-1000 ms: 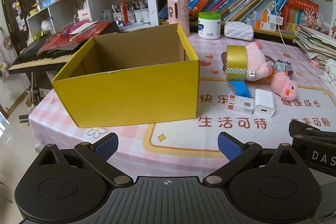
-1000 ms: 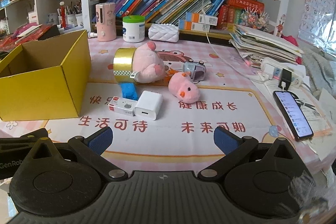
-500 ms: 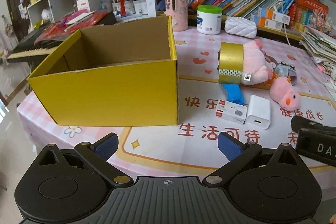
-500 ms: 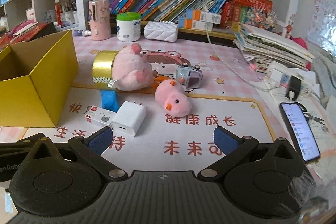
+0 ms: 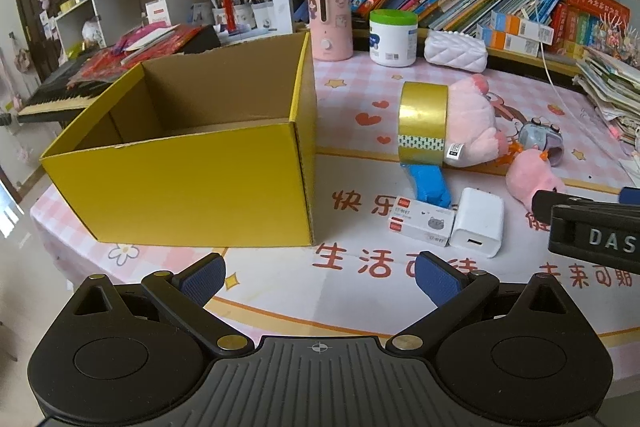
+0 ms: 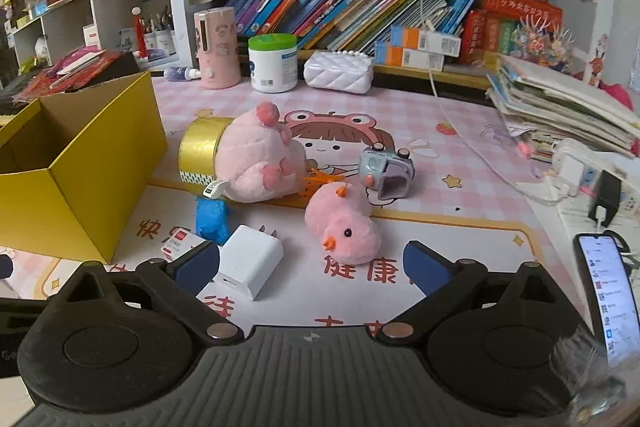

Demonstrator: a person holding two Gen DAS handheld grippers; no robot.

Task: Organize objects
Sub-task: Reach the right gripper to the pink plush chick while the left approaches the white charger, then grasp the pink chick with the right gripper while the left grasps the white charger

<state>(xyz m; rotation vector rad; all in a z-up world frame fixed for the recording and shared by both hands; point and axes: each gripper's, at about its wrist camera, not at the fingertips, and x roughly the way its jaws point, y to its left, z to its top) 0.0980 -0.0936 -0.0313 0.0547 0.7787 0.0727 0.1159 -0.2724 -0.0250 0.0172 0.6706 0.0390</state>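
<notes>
The bench (image 5: 280, 279) had drawn closer in both views over the last second, so both hands seemed to be moving in to start. The yellow box (image 5: 192, 187) sat open and empty toward the left edge of the bench, nothing packed yet. The big pink plush (image 6: 260, 159) and gold tape roll (image 6: 198, 151) lay mid-bench, touching. The right claw (image 6: 312, 265), jaws apart and holding nothing, had closed on the pink chick (image 6: 344, 227) and white charger (image 6: 248, 261) near the front edge, probably the first pick. The left claw (image 5: 320, 273) was likewise spread and unloaded.
</notes>
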